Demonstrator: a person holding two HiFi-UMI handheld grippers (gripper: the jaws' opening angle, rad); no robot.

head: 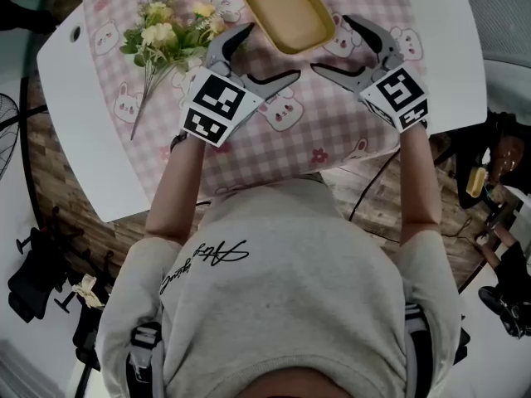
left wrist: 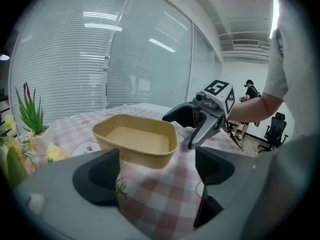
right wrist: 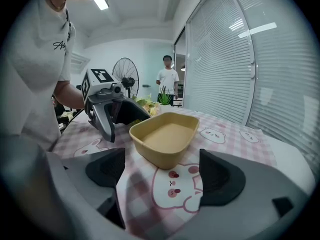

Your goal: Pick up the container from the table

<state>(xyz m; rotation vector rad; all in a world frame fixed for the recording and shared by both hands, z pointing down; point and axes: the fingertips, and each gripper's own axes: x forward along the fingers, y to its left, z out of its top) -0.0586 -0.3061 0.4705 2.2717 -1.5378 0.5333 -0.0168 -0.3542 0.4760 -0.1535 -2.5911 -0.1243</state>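
Observation:
A shallow tan rectangular container (head: 289,11) sits empty on the pink checked cloth at the far middle of the table. My left gripper (head: 274,50) is open just short of its near left corner, and my right gripper (head: 329,41) is open at its near right corner; neither touches it. In the left gripper view the container (left wrist: 137,139) lies ahead of the open jaws (left wrist: 157,176), with the right gripper (left wrist: 202,124) beyond it. In the right gripper view the container (right wrist: 167,136) lies ahead of the open jaws (right wrist: 157,171), with the left gripper (right wrist: 107,114) to its left.
A bunch of artificial flowers (head: 166,36) lies on the cloth (head: 290,131) left of the container. The cloth covers part of a white table (head: 83,98). A small potted plant (left wrist: 30,119) stands at the far left. A standing fan (right wrist: 125,76) and a person (right wrist: 167,79) are in the background.

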